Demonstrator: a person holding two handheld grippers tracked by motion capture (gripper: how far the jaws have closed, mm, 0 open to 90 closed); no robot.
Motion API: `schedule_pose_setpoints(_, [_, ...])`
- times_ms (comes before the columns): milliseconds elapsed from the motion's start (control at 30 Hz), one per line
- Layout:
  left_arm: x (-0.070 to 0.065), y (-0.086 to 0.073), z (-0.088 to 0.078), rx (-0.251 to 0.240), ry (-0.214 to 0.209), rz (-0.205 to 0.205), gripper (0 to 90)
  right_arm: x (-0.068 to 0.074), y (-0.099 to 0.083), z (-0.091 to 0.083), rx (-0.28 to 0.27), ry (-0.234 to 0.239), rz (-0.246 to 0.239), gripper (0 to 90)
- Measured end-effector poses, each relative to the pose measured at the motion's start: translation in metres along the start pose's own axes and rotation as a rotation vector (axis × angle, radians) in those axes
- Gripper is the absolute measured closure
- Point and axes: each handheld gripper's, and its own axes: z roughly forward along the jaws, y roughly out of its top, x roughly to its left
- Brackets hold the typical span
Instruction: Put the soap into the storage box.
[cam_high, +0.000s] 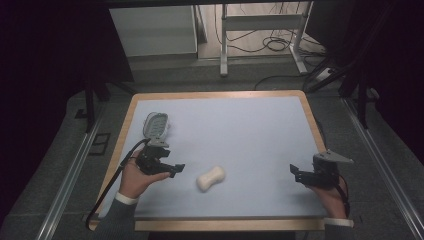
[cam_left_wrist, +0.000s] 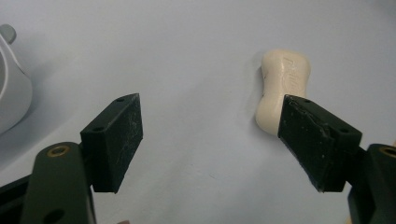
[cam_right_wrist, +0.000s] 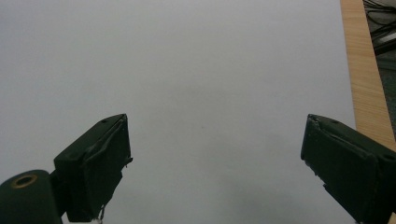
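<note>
**Soap bar lying slantwise, near my left gripper**

The cream soap bar (cam_high: 210, 178) lies flat on the pale blue table (cam_high: 240, 130), near its front edge, its long axis running diagonally from near-left to far-right. My left gripper (cam_high: 172, 169) sits just to its left, jaws spread wide, holding nothing. The soap dish (cam_high: 155, 125) rests behind that gripper. My right gripper (cam_high: 297, 172) stands well apart, jaws likewise spread.

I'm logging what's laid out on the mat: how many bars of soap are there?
1. The soap bar lies on the mat near its front edge, just right of the left gripper; it also shows ahead of that gripper's jaws.
</note>
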Motion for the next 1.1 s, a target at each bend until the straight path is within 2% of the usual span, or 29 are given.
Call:
schedule_pose_setpoints(433, [-0.014,0.013,0.013,0.027,-0.018,0.035,22.2,-0.001,-0.001,-0.001,0.003,-0.006,0.008,8.3])
schedule_pose_setpoints(933, [-0.036,0.029,0.037,0.092,-0.037,0.09,22.5,-0.003,-0.002,0.0,0.005,-0.009,0.013,8.4])
schedule_pose_setpoints(1100, [-0.041,0.028,0.05,0.122,-0.054,0.093,22.8,-0.004,-0.002,0.0,0.017,-0.02,0.028,8.3])
